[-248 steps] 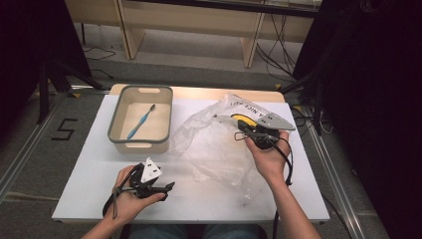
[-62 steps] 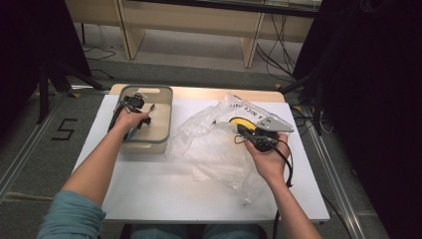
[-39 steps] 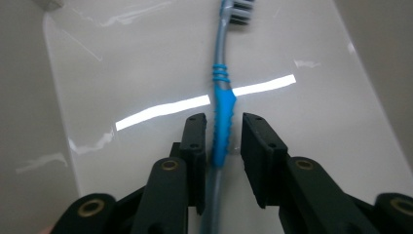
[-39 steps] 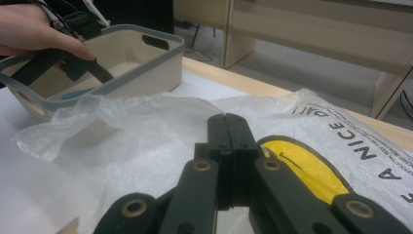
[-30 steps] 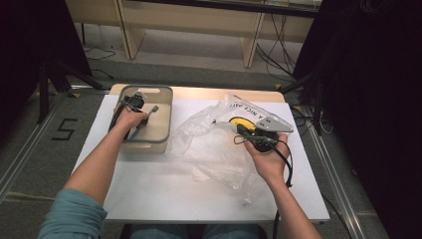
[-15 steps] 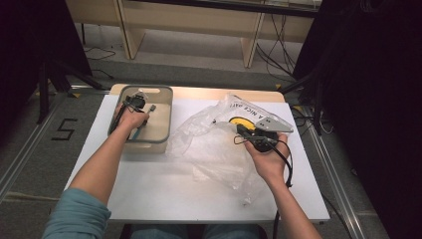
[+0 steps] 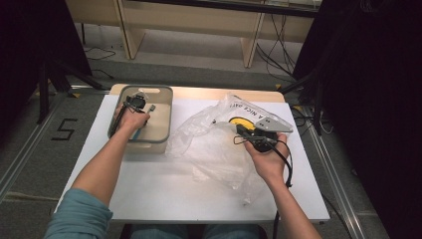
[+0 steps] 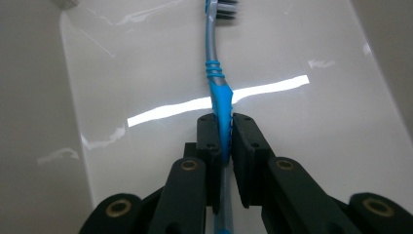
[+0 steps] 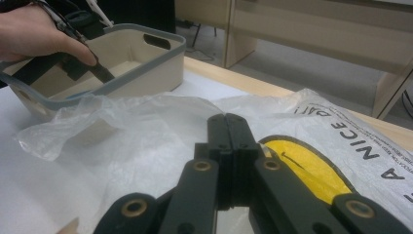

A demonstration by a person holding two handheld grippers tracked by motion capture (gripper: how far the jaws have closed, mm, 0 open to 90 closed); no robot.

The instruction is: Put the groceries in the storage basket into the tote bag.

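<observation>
Blue and grey plastic is what the left hand-held gripper [image 8: 223, 146] is pinching: its jaws have just been closing and are now pressing on the handle of a toothbrush [image 8: 218, 92], whose bristled head is pointing away from them. The toothbrush is lying low inside the beige bin [image 7: 161, 130] with the grey rim, over its glossy floor, and the left hand [image 7: 131, 118] is reaching down into that bin from above. Just beside the bin, on its right as the person faces it, a crumpled clear plastic bag [image 7: 214, 149] with black lettering and a yellow mark is spreading over the white tabletop [image 7: 149, 184]. The right hand-held gripper [image 9: 228, 141] is resting on that bag with its jaws fully closed together, seemingly nipping the thin film.
</observation>
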